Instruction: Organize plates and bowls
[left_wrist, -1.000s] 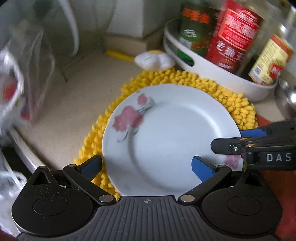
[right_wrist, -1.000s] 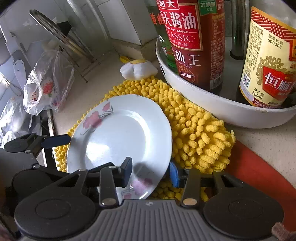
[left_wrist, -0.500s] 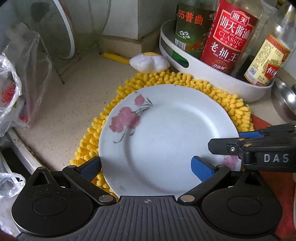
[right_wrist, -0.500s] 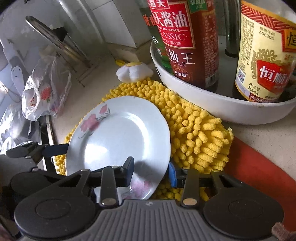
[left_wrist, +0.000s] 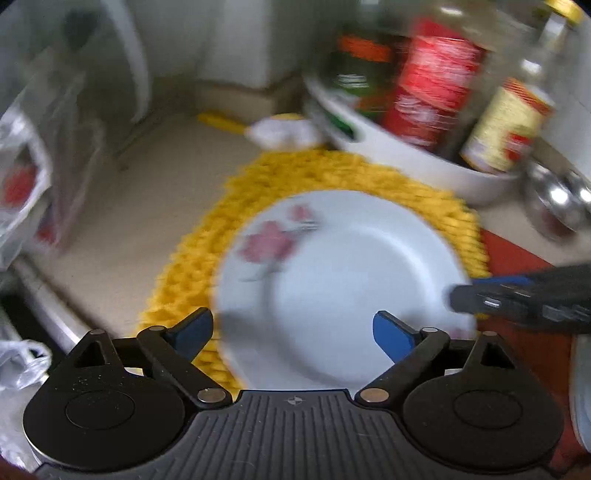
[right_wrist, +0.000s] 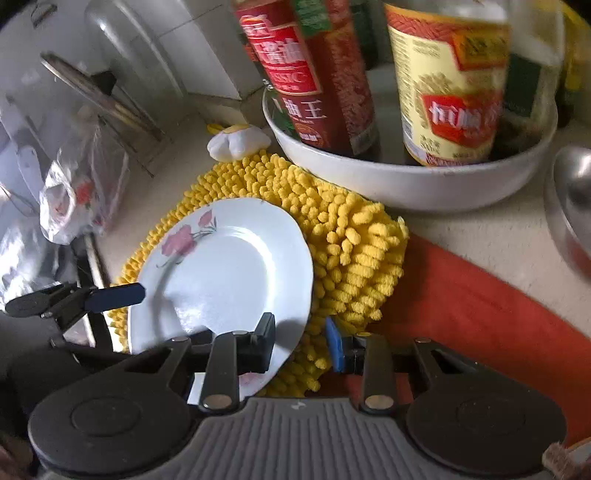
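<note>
On the speckled beige bench (right_wrist: 491, 236), one round white plate with a pink flower print (right_wrist: 225, 273) lies on one shaggy yellow mat (right_wrist: 347, 240), which sits against the back of the bench beside a white oval tray (right_wrist: 406, 181).

The right wrist view shows what the other does not: the right tool (right_wrist: 301, 343) straddles the plate's near rim, one finger over the plate and the blue-padded one below, over the mat. Its jaws have just been closing with the rim between them, but a gap remains, so the plate is not yet pinched. That view also shows an orange-red strip (right_wrist: 480, 295) running along the bench's front edge, and two bottles in the tray, one red-labelled (right_wrist: 306, 70), one yellow-labelled (right_wrist: 450, 85).

The left wrist view is smeared by motion. It shows the left tool (left_wrist: 291, 330) spread wide over the plate's opposite side, having just narrowed slightly, gripping nothing. Three bottles seem to stand in the tray there, a green-labelled one (left_wrist: 358, 70) added. One shiny steel bowl (left_wrist: 557, 203) sits toward the bench's right end, and one crumpled clear plastic bag (right_wrist: 74, 199) toward its left.
</note>
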